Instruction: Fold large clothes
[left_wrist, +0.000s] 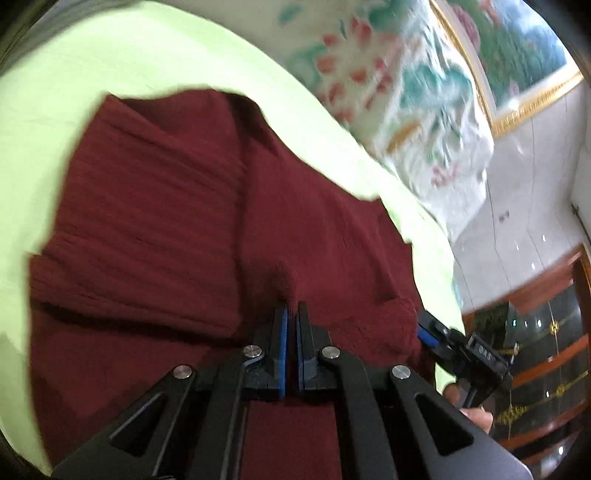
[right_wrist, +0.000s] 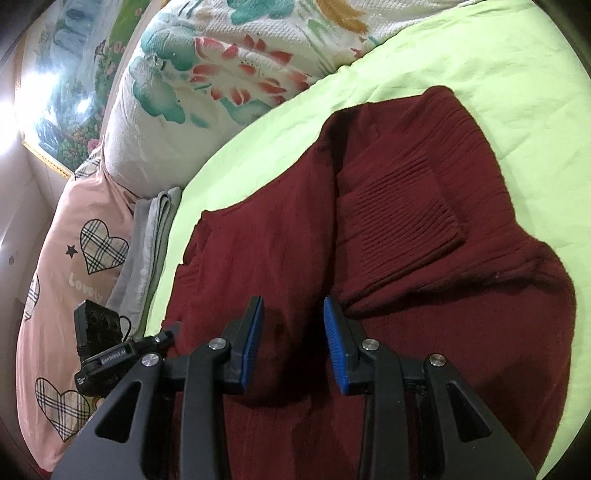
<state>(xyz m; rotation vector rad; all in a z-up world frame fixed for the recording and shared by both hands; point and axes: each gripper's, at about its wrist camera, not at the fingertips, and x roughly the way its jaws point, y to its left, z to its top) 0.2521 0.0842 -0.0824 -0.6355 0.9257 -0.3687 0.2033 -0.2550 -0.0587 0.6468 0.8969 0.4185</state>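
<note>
Lying lengthwise away from both tongs, sweater (right_wrist: 424, 236) faces pillow (right_wrist: 221, 74).

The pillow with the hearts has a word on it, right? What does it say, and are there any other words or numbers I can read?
"Lovely": white letters on the pink pillow.
"GenRobot AI": label on the left gripper, seen from the right wrist.
The marking on the right gripper, seen from the left wrist, is too blurred to read.
No text on the sweater.

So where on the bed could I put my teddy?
Bare light-green bedsheet lies beyond the dark-red knitted sweater, below the floral quilted pillow. It is crowded beside the pink heart-print pillow and folded grey cloth.
</note>
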